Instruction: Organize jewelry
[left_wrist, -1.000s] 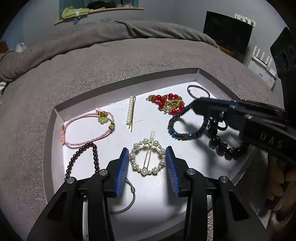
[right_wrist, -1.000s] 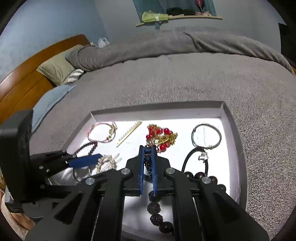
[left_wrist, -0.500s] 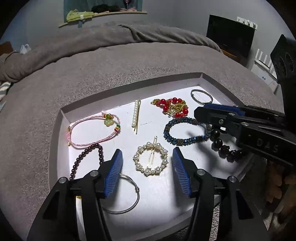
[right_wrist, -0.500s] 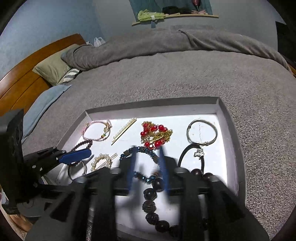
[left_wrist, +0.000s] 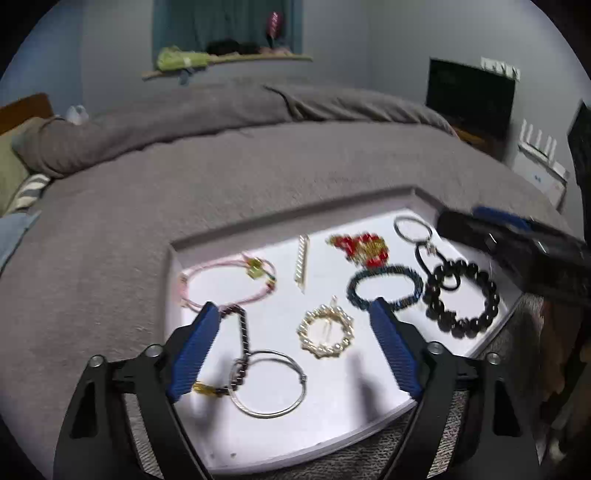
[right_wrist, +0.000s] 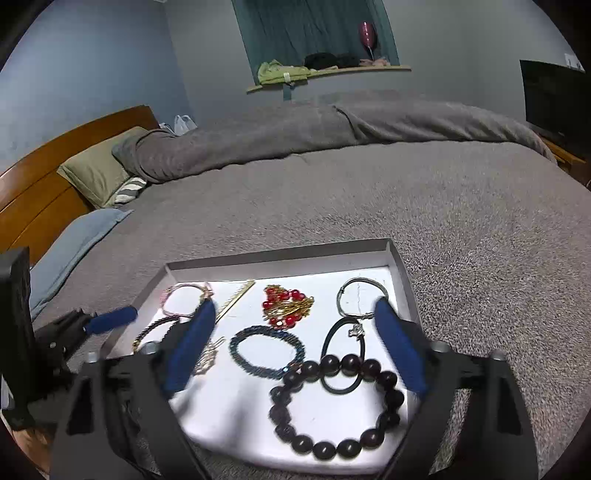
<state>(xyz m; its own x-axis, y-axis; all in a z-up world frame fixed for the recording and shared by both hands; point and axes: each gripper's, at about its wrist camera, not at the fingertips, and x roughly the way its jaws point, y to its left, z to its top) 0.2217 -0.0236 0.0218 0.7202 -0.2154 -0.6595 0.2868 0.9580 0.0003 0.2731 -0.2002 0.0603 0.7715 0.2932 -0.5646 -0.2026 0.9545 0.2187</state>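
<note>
A white tray (left_wrist: 332, 417) (right_wrist: 229, 406) lies on the grey bed and holds the jewelry. In it are a blue beaded bracelet (left_wrist: 384, 286) (right_wrist: 266, 350), a large dark bead bracelet (left_wrist: 461, 295) (right_wrist: 332, 402), a pearl ring clip (left_wrist: 325, 332), a silver bangle (left_wrist: 267, 384), a red and gold piece (left_wrist: 364, 249) (right_wrist: 286, 306) and a pink cord bracelet (left_wrist: 225, 280). My left gripper (left_wrist: 295, 350) is open and empty above the tray's near side. My right gripper (right_wrist: 295, 350) is open and empty above the blue bracelet.
A pearl hair pin (left_wrist: 301, 260), a thin silver ring (left_wrist: 412, 227) (right_wrist: 360, 295) and a black hair tie (right_wrist: 343, 360) also lie in the tray. The grey blanket (right_wrist: 369, 192) spreads all around. Pillows (right_wrist: 96, 177) and a wooden headboard (right_wrist: 40, 192) are at the left.
My right gripper opened and let go of the blue beaded bracelet, which now lies flat in the tray. Both grippers pulled back and up from the tray.
</note>
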